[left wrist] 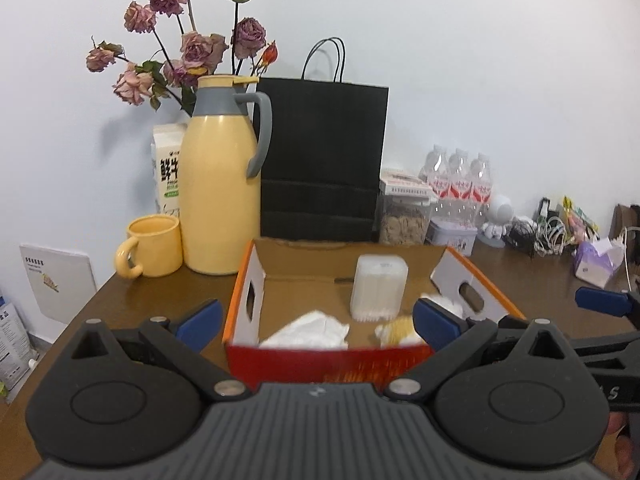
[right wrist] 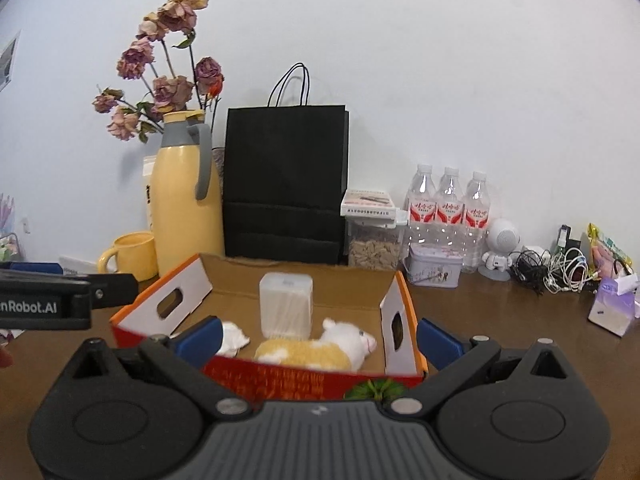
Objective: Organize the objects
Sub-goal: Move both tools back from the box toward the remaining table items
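An open orange-edged cardboard box (right wrist: 402, 300) on the brown wooden table (right wrist: 500, 320) holds a translucent cotton-swab tub (right wrist: 285, 304), a yellow-and-white plush toy (right wrist: 316, 350) and what looks like crumpled white tissue (left wrist: 308, 330). Left gripper (left wrist: 318, 322) and right gripper (right wrist: 318, 338) both gape wide and empty at the box's near wall. A yellow jug (left wrist: 220, 196) and black paper bag (right wrist: 285, 184) crowd behind; bare tabletop lies right.

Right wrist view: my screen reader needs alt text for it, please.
An open cardboard box on a brown table holds a plush toy, a crumpled tissue and a white container, framed by the open right gripper.
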Demonstrator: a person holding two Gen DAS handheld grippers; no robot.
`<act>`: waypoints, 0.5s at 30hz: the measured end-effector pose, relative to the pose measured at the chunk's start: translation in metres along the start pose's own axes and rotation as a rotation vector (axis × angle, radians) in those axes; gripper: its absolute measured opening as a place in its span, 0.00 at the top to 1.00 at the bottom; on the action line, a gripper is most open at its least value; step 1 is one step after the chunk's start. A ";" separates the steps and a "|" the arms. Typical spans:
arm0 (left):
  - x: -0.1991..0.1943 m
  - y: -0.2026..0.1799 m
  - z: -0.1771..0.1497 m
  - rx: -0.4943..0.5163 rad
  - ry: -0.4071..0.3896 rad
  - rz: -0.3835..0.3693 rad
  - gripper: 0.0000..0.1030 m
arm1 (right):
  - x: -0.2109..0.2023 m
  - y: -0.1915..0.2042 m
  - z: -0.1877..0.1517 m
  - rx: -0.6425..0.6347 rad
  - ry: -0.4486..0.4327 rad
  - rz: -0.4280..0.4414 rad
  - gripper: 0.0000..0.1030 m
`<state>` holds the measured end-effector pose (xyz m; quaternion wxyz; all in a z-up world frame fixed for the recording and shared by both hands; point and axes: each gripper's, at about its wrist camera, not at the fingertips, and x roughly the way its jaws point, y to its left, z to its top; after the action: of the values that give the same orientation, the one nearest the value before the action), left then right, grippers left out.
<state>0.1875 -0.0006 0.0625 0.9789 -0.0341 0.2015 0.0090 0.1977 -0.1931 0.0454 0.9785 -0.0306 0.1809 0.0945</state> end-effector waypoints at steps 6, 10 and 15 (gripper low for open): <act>-0.013 0.012 -0.028 -0.005 0.059 0.017 0.00 | -0.017 0.004 -0.025 -0.002 0.049 0.064 0.00; -0.023 0.022 -0.046 -0.001 0.088 0.020 0.00 | -0.021 0.014 -0.040 -0.007 0.090 0.121 0.00; -0.035 0.039 -0.064 0.006 0.122 0.019 0.00 | -0.016 0.029 -0.054 0.008 0.139 0.175 0.05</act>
<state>0.1286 0.0339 0.0155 0.9647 -0.0299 0.2612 0.0157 0.1587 -0.1724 0.0004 0.9518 -0.0172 0.2505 0.1763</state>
